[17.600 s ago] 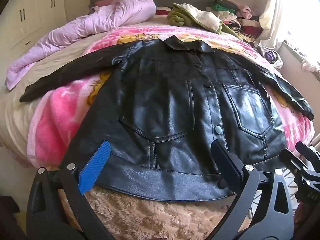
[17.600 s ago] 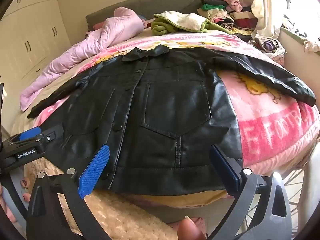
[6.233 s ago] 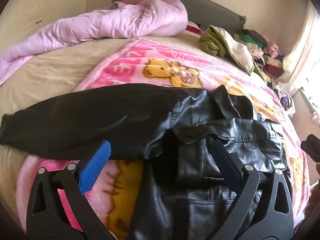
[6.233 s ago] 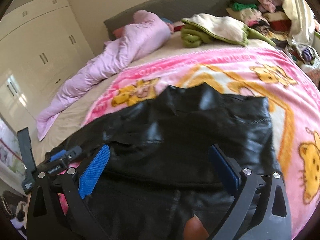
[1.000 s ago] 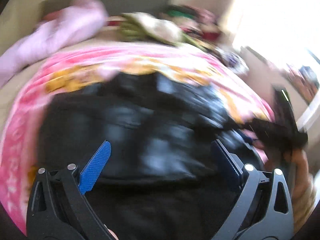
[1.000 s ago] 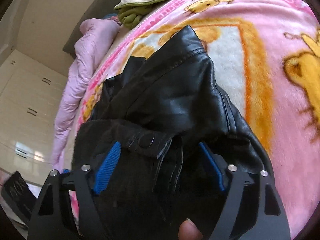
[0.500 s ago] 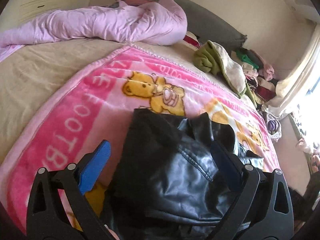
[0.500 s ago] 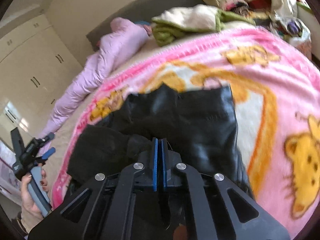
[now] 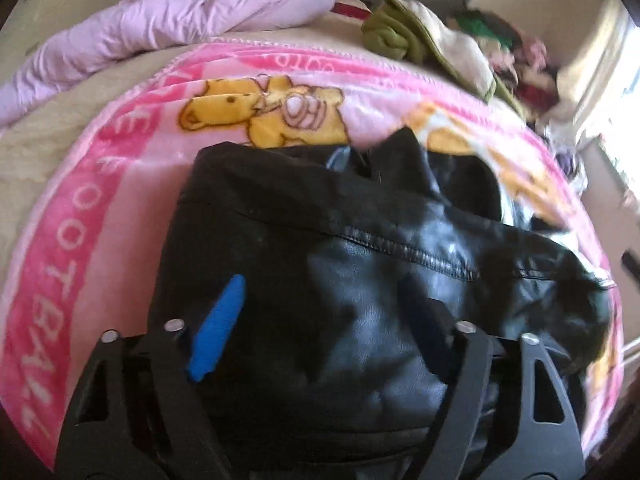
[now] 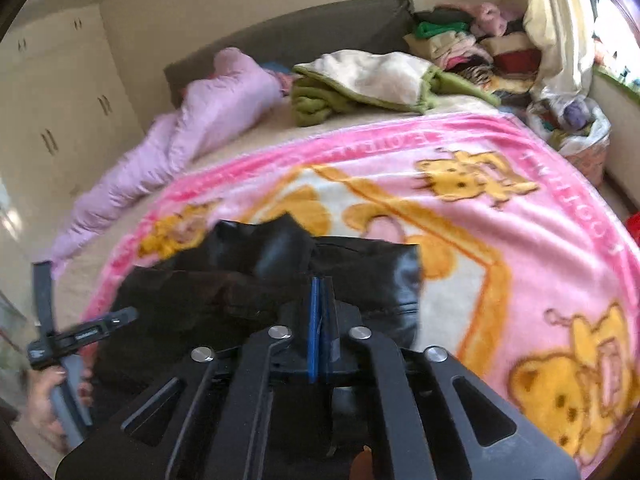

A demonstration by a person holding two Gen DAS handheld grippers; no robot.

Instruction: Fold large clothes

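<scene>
A black leather jacket [image 9: 360, 280] lies folded into a thick bundle on the pink bear blanket [image 9: 72, 232], collar toward the headboard. My left gripper [image 9: 322, 284] points down at its near part. Its jaws are closing, with the jacket's bulk between the blue pad [image 9: 218, 328] and the other finger; I see no pad pressing on it. In the right wrist view my right gripper [image 10: 320, 320] is shut, pads together with nothing visible between them, hovering over the jacket [image 10: 224, 292]. A hand [image 10: 44, 404] holds the left gripper at the lower left of that view.
A lilac quilt [image 10: 188, 132] lies along the left side of the bed. A green and cream blanket [image 10: 360, 80] and stacked clothes [image 10: 480, 44] sit by the headboard. A bag of clothes [image 10: 572, 128] stands at the right, and white wardrobe doors [image 10: 52, 112] line the left wall.
My right gripper was open around a jacket fold a second ago, then shut and rose. My left gripper has dropped closer to the jacket, its jaws narrower.
</scene>
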